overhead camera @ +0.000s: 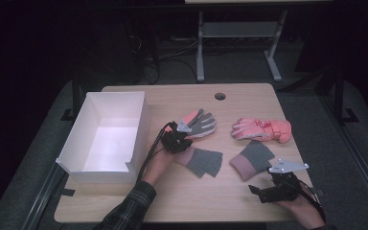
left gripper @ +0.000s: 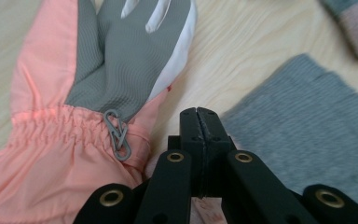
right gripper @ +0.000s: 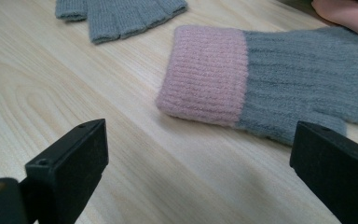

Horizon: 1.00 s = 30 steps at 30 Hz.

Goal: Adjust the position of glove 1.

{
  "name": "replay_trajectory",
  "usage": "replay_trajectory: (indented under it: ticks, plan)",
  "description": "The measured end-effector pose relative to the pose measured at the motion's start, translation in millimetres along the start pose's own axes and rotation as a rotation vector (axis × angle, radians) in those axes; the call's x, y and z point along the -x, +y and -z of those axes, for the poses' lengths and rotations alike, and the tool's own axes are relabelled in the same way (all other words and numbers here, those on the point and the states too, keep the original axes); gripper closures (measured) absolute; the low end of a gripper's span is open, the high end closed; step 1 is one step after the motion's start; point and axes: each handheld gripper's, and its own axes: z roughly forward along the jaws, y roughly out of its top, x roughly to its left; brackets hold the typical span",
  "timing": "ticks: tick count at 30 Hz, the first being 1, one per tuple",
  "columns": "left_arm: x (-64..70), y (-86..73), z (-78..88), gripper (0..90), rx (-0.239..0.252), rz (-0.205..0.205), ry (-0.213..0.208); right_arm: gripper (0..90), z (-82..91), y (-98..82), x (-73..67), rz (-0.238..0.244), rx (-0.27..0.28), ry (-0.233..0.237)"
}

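A pink and grey ski glove [overhead camera: 199, 123] [left gripper: 98, 84] lies palm up at the table's middle, a small metal clip [left gripper: 118, 135] on its cuff. My left gripper [overhead camera: 182, 136] [left gripper: 198, 112] sits at that cuff, jaws pressed together, nothing visible between the tips. A grey knit glove [overhead camera: 203, 160] [left gripper: 303, 121] lies just to its right. Another grey knit glove with a pink cuff [overhead camera: 251, 160] [right gripper: 270, 79] lies before my right gripper [overhead camera: 259, 191] [right gripper: 205, 158], which rests open just short of the cuff. A second pink ski glove [overhead camera: 261, 129] lies farther back right.
A white open box [overhead camera: 139, 129] stands on the left part of the wooden table [overhead camera: 196, 201]. A cable hole [overhead camera: 220, 96] sits near the far edge. Beyond the table are a dark floor and a grey desk frame [overhead camera: 200, 48].
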Motion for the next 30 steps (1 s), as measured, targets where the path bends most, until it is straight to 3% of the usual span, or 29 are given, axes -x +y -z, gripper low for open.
replay_trajectory:
  ticks: [6,12,15,26,30]
  plan:
    - [-0.9,-4.7,-2.6,89.7,-0.053,0.012,-0.028,4.1,0.0,-0.6,0.9,0.004,0.002,0.000]
    - [0.9,-9.6,3.5,89.7,-0.071,0.040,-0.057,4.1,-0.1,-1.5,2.1,-0.006,-0.003,0.000]
    - [5.0,-14.6,7.8,89.7,-0.078,0.057,-0.082,4.1,0.6,-1.0,1.3,-0.010,-0.005,-0.001]
    - [26.2,-29.0,24.9,89.6,-0.114,0.057,-0.125,4.1,1.0,-1.2,1.1,-0.005,-0.004,0.002]
    - [34.3,-40.6,35.1,89.6,-0.110,0.065,-0.167,4.1,1.1,-0.9,1.1,0.004,0.001,0.002]
